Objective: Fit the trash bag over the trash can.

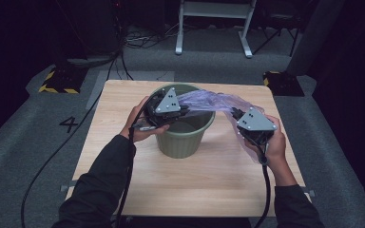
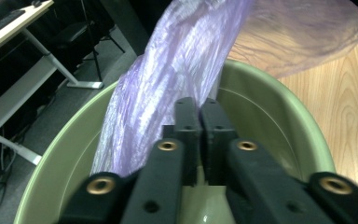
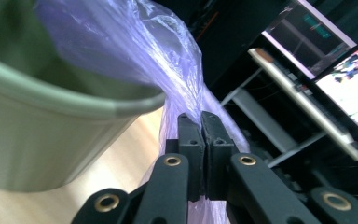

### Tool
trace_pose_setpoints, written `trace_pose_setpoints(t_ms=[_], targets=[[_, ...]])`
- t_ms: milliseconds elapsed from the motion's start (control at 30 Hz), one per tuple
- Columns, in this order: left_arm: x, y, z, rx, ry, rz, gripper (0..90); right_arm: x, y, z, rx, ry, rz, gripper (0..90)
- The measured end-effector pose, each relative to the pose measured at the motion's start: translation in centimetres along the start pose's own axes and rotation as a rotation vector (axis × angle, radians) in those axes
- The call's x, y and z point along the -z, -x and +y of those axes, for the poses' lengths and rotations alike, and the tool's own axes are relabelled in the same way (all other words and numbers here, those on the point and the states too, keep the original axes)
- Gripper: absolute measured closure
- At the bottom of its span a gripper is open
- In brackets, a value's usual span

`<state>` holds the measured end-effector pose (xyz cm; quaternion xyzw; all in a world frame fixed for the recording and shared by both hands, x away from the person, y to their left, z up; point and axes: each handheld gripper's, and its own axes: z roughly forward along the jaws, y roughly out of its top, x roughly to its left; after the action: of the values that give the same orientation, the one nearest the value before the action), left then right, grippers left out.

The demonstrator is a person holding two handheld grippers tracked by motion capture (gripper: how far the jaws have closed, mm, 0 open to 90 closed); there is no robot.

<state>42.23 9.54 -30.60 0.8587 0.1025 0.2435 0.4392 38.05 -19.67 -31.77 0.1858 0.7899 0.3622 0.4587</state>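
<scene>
We have both grippers, left (image 1: 183, 110) and right (image 1: 235, 115), clamped on the thin purple plastic bag (image 1: 209, 100) stretched mid-frame; lining the green plastic bucket (image 1: 183, 140) remains.

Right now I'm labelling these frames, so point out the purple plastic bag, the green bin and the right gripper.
purple plastic bag (image 1: 209, 100), high view, stretched middle span.
green bin (image 1: 180, 142), high view, outer front wall.
right gripper (image 3: 201, 122), right gripper view, between its jaw tips.

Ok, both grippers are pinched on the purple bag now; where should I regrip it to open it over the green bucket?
Probably at the bag's loose open edge, not the twisted middle. The film is bunched into a rope between the left gripper and right gripper, so come from above the bucket's rim and pinch a single layer.
</scene>
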Motion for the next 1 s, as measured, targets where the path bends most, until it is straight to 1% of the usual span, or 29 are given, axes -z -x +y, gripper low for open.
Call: trace_pose_setpoints(t_ms=[33,67,100,133,167,200,267,300,333,367,433,500,567,600,633,667,733,800,833,867,900,933,967,1000], targets=[[0.1,-0.1,-0.1,0.002,-0.008,0.004,79.2,0.0,0.1,0.3,0.009,0.001,-0.014,89.0],[0.1,-0.2,-0.1,0.005,-0.008,0.001,78.2,0.1,0.3,0.6,0.014,0.0,-0.027,89.5],[0.2,-0.3,-0.2,0.012,-0.006,0.005,75.2,0.1,0.5,0.7,0.016,0.003,-0.037,89.6],[0.4,-0.5,-0.3,0.035,-0.001,0.008,68.4,0.2,0.7,0.8,0.014,0.006,-0.05,89.7],[0.5,-0.7,-0.4,0.043,0.005,-0.004,65.5,0.3,1.1,1.0,0.004,0.009,-0.057,89.9],[0.7,-0.8,-0.5,0.048,0.012,-0.008,66.1,0.3,1.4,1.0,-0.001,0.006,-0.066,89.9],[0.9,-0.8,-0.5,0.05,0.013,0.004,64.4,0.3,1.8,1.0,0.002,0.003,-0.085,89.9],[0.9,-0.9,-0.6,0.053,0.014,0.009,62.0,0.3,1.9,1.0,0.007,-0.004,-0.096,90.0],[1.0,-0.9,-0.6,0.056,0.016,0.008,60.2,0.2,2.0,1.0,0.019,-0.019,-0.119,90.0],[1.0,-0.9,-0.6,0.062,0.016,0.01,59.7,0.1,2.1,1.0,0.02,-0.022,-0.127,89.9],[0.9,-0.9,-0.4,0.068,0.022,0.01,55.1,-0.2,2.2,1.2,0.038,-0.027,-0.134,90.0],[0.8,-0.8,-0.1,0.079,0.034,0.006,49.8,-0.5,1.9,1.6,0.067,-0.026,-0.132,89.9],[0.5,-0.6,0.5,0.081,0.027,-0.003,42.7,-0.9,1.3,2.3,0.104,-0.021,-0.119,89.9],[0.4,-0.5,0.8,0.074,0.023,0.003,39.9,-1.1,0.8,2.6,0.131,-0.019,-0.107,89.9],[0.2,-0.2,1.1,0.062,0.019,0.015,39.1,-1.2,0.6,2.8,0.141,-0.014,-0.099,89.9],[0.1,-0.1,1.4,0.058,0.016,0.013,37.8,-1.3,0.1,3.1,0.152,0.002,-0.073,89.9],[-0.2,0.1,1.8,0.051,0.007,0.005,37.0,-1.4,-0.5,3.5,0.164,0.012,-0.042,89.9],[-0.5,0.4,2.1,0.051,0.008,-0.004,36.6,-1.5,-1.1,3.9,0.184,0.024,-0.014,89.8],[-0.7,0.5,2.3,0.041,-0.001,-0.003,36.9,-1.5,-1.4,4.1,0.187,0.032,0.002,89.7],[-0.9,0.7,2.4,0.031,-0.009,0.001,38.4,-1.6,-1.7,4.3,0.192,0.038,0.015,89.7],[-1.0,0.8,2.5,0.026,-0.012,-0.004,40.4,-1.5,-2.0,4.5,0.195,0.039,0.028,89.6],[-1.2,1.0,2.5,0.021,-0.015,-0.008,46.8,-1.5,-2.2,4.6,0.204,0.046,0.037,89.3],[-1.4,1.2,2.5,0.01,-0.029,0.009,50.9,-1.4,-2.4,4.7,0.204,0.053,0.041,89.0],[-1.5,1.2,2.5,0.0,-0.037,0.011,58.0,-1.3,-2.6,4.9,0.197,0.061,0.055,88.3]])
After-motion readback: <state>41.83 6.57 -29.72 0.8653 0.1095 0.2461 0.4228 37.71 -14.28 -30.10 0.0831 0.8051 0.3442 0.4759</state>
